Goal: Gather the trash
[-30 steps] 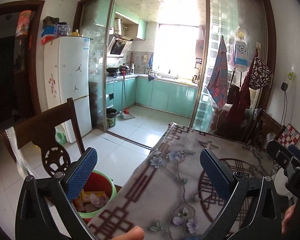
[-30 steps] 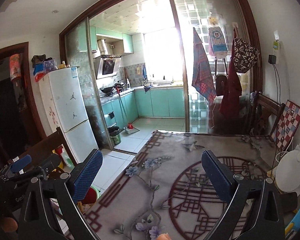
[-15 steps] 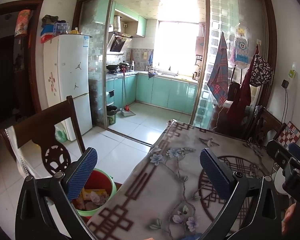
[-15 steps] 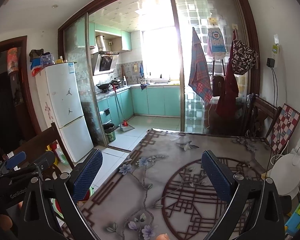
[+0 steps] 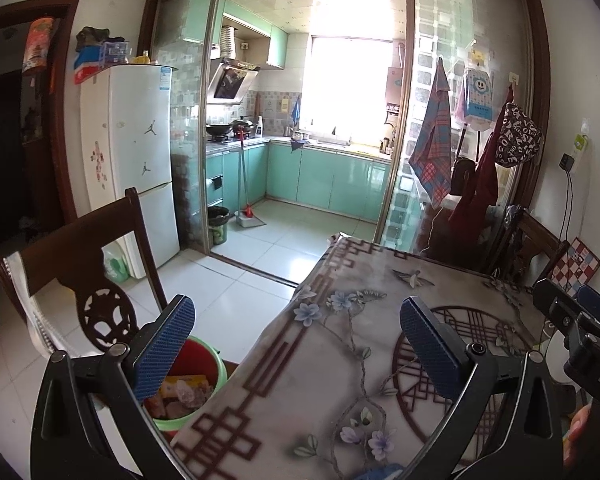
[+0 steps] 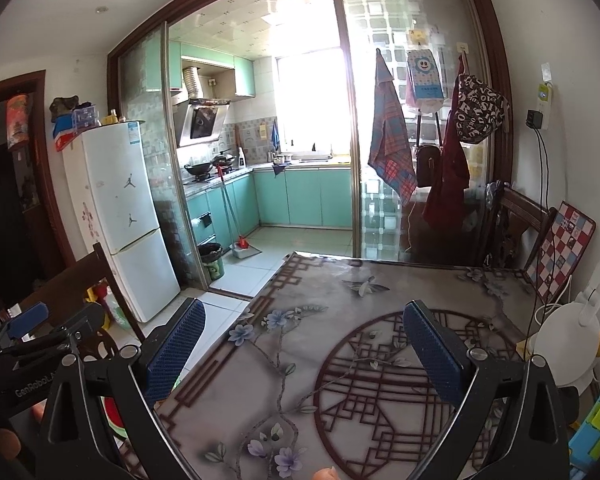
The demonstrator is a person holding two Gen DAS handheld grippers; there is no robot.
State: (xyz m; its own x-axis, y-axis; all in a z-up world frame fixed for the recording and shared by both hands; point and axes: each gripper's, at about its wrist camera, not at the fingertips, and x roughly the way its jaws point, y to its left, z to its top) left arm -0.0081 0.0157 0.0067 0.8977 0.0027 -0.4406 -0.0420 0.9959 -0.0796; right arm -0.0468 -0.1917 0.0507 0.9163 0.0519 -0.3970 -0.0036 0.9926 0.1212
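A green-rimmed red bucket (image 5: 204,368) holding wrappers and other trash (image 5: 184,394) stands on the floor beside the table's left edge. My left gripper (image 5: 296,344) is open and empty, raised over the table's near left corner, its left finger above the bucket. My right gripper (image 6: 304,344) is open and empty too, held above the flowered tablecloth (image 6: 340,320). No trash shows on the table in either view. The left tool (image 6: 32,332) appears at the left of the right wrist view, and the right tool (image 5: 580,328) at the right of the left wrist view.
A dark wooden chair (image 5: 84,264) stands left of the table, by the bucket. A white fridge (image 5: 136,160) is beyond it. A white lamp (image 6: 568,344) and a checkered board (image 6: 560,248) sit at the table's right side. Another chair (image 6: 512,216) stands at the far right corner.
Both grippers have lifted a little and tipped back, so more of the table and room shows. The fingertip at the bottom of the left wrist view is gone. Both stay open.
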